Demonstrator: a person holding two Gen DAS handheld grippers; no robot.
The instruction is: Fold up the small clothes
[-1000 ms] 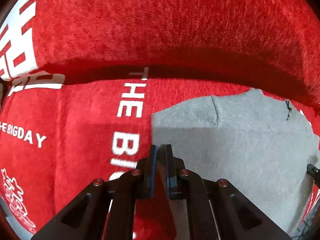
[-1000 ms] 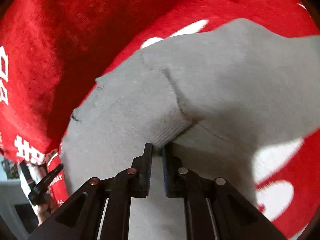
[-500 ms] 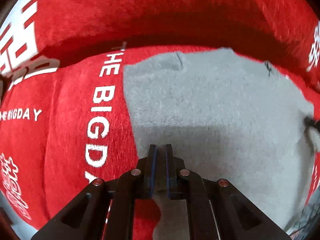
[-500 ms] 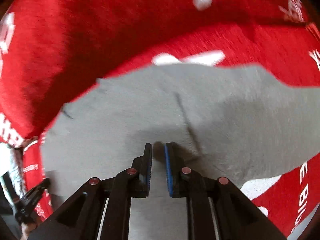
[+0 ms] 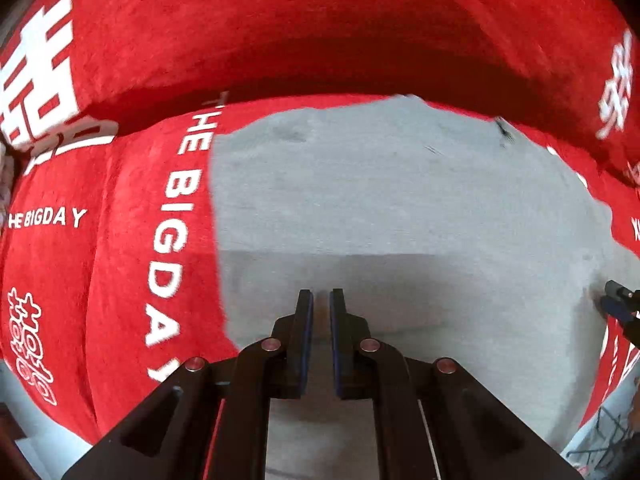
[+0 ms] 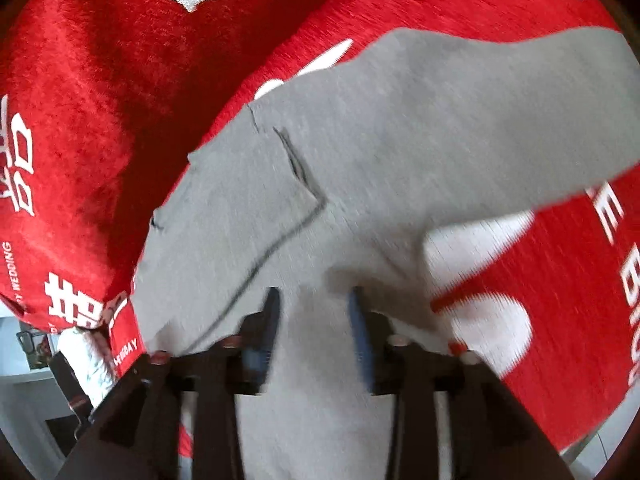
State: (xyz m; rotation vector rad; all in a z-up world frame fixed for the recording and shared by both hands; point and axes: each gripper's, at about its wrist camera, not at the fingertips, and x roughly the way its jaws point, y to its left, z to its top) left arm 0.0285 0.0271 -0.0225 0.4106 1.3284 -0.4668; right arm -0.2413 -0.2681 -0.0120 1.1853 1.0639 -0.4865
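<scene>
Grey garment (image 5: 392, 208) lay spread flat on a red cloth (image 5: 120, 264) printed with white lettering, directly ahead of and beneath the left hand-held gripper (image 5: 321, 304). Its left edge ran straight alongside the printed words "THE BIG DAY" (image 5: 172, 240), just left of that gripper's fingers (image 5: 304, 320). Those fingers stood close together with a narrow gap between their blue pads; grey fabric showed through the gap, and whether they pinched any of it could not be told. A raised red fold (image 5: 320, 40) of the same cloth arched across the far side, beyond the garment's far edge. At the right margin of the left wrist view, a dark tip of the right hand-held gripper (image 5: 618, 304) showed at the garment's right edge.

In the right wrist view, the garment (image 6: 400, 152) filled the middle, with a dark seam line (image 6: 276, 248) running diagonally ahead and to the left of the right hand-held gripper (image 6: 314, 304). That gripper's fingers (image 6: 356, 320) were spread apart, with grey fabric lying between and below them; the picture was blurred here. A long grey part (image 6: 520, 120) reached ahead and to the right over the red cloth (image 6: 100, 100). White printed shapes (image 6: 480, 320) lay just right of the gripper.
</scene>
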